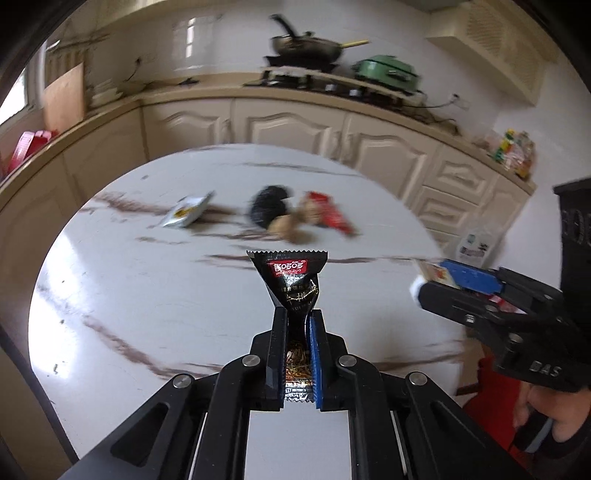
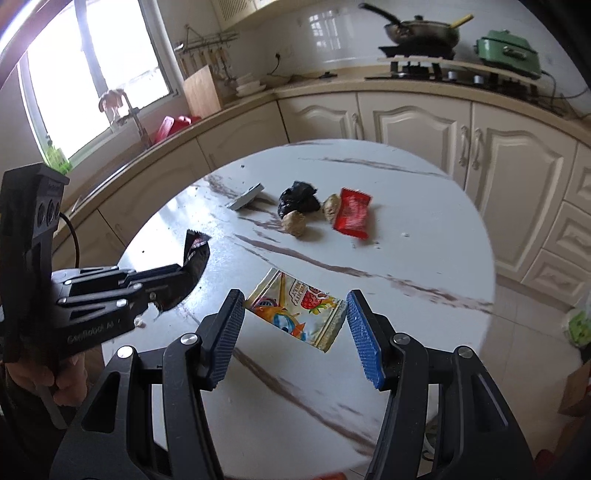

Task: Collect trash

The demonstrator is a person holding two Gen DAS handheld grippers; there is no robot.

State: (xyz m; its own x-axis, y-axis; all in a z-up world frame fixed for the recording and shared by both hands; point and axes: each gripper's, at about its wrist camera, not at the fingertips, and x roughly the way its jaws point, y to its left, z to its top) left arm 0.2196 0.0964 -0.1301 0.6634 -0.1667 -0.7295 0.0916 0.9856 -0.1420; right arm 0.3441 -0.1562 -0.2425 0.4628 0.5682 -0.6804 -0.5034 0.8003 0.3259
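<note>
My left gripper [image 1: 297, 314] is shut on a black snack wrapper [image 1: 291, 273], which sticks up out of the pads above the round marble table [image 1: 129, 295]. From the right wrist view the same gripper [image 2: 181, 273] and wrapper [image 2: 195, 251] sit at the left. My right gripper [image 2: 295, 306] is shut on a colourful fruit-jelly wrapper [image 2: 295, 314] stretched between its blue pads. Farther back on the table lie a silver packet [image 2: 245, 197], a black bag [image 2: 298, 199], brown lumps [image 2: 294, 223] and a red wrapper [image 2: 351, 214].
Cream kitchen cabinets [image 2: 517, 166] curve round behind the table. The counter holds a stove with a wok [image 2: 421, 31], a green pot [image 2: 508, 50] and a wooden board [image 2: 201, 92]. A person's hand [image 2: 33, 376] grips the left tool.
</note>
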